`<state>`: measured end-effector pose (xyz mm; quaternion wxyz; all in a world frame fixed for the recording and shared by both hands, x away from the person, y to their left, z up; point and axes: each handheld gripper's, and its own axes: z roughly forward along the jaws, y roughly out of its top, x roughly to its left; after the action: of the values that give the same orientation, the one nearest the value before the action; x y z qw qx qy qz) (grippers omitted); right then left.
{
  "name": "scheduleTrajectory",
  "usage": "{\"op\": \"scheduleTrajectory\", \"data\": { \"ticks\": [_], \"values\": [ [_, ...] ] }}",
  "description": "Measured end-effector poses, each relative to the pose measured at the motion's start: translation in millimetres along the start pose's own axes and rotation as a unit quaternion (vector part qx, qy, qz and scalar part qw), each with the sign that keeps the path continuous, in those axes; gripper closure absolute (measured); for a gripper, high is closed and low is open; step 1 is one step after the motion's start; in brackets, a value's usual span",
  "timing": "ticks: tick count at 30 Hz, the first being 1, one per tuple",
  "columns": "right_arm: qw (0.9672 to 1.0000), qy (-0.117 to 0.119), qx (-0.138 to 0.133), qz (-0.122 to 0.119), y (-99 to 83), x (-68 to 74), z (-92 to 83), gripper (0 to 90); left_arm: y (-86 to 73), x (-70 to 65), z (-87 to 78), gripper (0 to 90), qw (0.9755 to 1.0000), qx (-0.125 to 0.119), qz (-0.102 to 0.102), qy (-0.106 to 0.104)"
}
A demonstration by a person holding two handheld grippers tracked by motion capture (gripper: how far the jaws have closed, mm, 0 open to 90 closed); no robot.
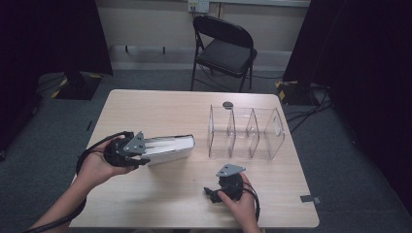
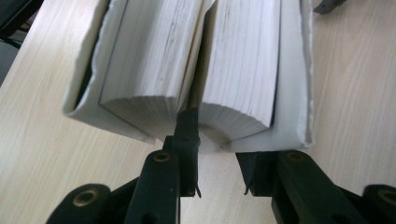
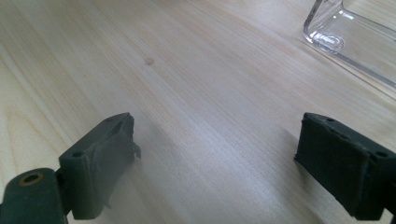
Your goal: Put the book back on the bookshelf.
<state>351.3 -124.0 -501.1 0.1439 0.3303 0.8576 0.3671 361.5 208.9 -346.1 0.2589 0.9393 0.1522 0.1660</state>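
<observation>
Overhead table (image 1: 160,109) view, two close gripper views

Matt paper book (image 2: 187,70) on smooth pale wood table (image 1: 160,111) (clear glossy plastic rack (image 1: 245,133))

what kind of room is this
Probably a recording studio or lab corner: a plain wooden table on grey carpet, black curtains at both sides, a folding chair, and cables on the floor.

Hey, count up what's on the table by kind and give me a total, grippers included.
Books: 2, white, side by side, the right-hand one clamped in the left gripper
Clear divider racks: 1
Grippers: 2, with the right gripper open over bare wood
Small dark round thing behind the rack: 1
Total: 6
</observation>
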Motion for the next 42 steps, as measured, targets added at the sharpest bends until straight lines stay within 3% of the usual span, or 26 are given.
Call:
{"op": "scheduleTrajectory", "data": {
  "ticks": [1, 2, 4, 6, 7, 9, 13, 19, 20, 21, 22, 23, 28, 32, 33, 34, 36, 37, 42],
  "values": [
    [1.0000, 0.000, 0.000, 0.000, 0.0, 0.0, 0.0, 10.0, 0.3, -0.7, -0.1, 70.4, 1.0000, 0.000, 0.001, -0.001],
    [1.0000, 0.001, 0.000, 0.000, 0.0, 0.1, 0.0, 10.0, 1.1, 2.5, -2.6, 70.4, 0.9996, 0.015, 0.020, -0.012],
    [1.0000, 0.000, 0.000, 0.000, 0.0, 0.0, 0.0, 10.0, 0.1, -1.4, -1.2, 70.5, 1.0000, -0.002, 0.001, -0.002],
    [1.0000, 0.001, 0.000, 0.000, 0.0, 0.1, 0.0, 10.0, 0.4, -1.5, -2.6, 70.6, 1.0000, 0.000, 0.004, -0.005],
    [1.0000, 0.000, 0.000, 0.000, 0.0, 0.0, 0.0, 10.0, 0.7, -0.5, -3.9, 70.6, 0.9998, 0.008, 0.016, -0.009],
    [1.0000, 0.001, 0.000, 0.000, 0.0, 0.2, 0.0, 9.9, 0.3, -3.9, -4.1, 70.8, 1.0000, -0.004, 0.002, -0.008],
    [1.0000, 0.000, 0.000, 0.000, 0.0, 0.0, 0.0, 10.0, -0.8, -2.3, -8.9, 71.0, 0.9998, 0.003, 0.008, -0.020],
    [1.0000, 0.000, 0.000, 0.000, 0.0, -0.1, 0.0, 10.0, -2.2, 2.0, -9.7, 71.4, 0.9996, -0.001, -0.022, -0.020],
    [1.0000, 0.000, 0.000, 0.000, 0.0, 0.0, 0.0, 9.9, -1.2, 7.4, -12.3, 71.5, 0.9994, 0.020, 0.000, -0.028],
    [1.0000, 0.000, 0.000, 0.000, 0.0, 0.0, 0.0, 10.0, -1.3, 8.0, -11.3, 71.6, 0.9992, 0.013, -0.016, -0.033],
    [1.0000, 0.001, 0.000, 0.000, 0.0, 0.1, 0.0, 10.0, -1.7, 10.6, -11.8, 71.6, 0.9991, 0.016, -0.016, -0.035],
    [1.0000, 0.002, 0.000, 0.000, 0.0, 0.1, 0.1, 10.0, -2.5, 11.3, -11.0, 71.6, 0.9994, 0.009, -0.020, -0.025],
    [1.0000, 0.000, 0.000, 0.000, 0.0, 0.0, 0.1, 10.0, -2.8, 17.9, -10.8, 71.7, 0.9991, 0.012, -0.024, -0.033],
    [1.0000, 0.001, 0.000, 0.001, 0.0, 0.1, 0.0, 10.0, -1.4, 18.6, -9.1, 71.6, 0.9991, 0.014, -0.033, -0.024],
    [1.0000, 0.000, 0.000, 0.000, 0.0, 0.0, 0.0, 10.0, -1.7, 20.5, -9.5, 71.5, 0.9987, 0.019, -0.034, -0.034],
    [1.0000, 0.002, 0.000, 0.000, 0.0, 0.1, 0.1, 10.0, -2.3, 21.5, -9.1, 71.5, 0.9990, 0.016, -0.032, -0.027],
    [1.0000, 0.000, 0.000, 0.000, 0.0, 0.0, 0.0, 10.0, -2.9, 23.3, -9.0, 71.4, 0.9986, 0.015, -0.034, -0.037],
    [1.0000, 0.000, 0.000, 0.000, 0.0, 0.0, 0.0, 10.0, -3.7, 23.2, -8.7, 71.3, 0.9989, 0.014, -0.038, -0.025],
    [1.0000, 0.001, 0.000, 0.000, 0.0, 0.1, 0.0, 10.0, -3.6, 26.8, -7.2, 71.1, 0.9989, 0.013, -0.041, -0.021]
  ]
}}
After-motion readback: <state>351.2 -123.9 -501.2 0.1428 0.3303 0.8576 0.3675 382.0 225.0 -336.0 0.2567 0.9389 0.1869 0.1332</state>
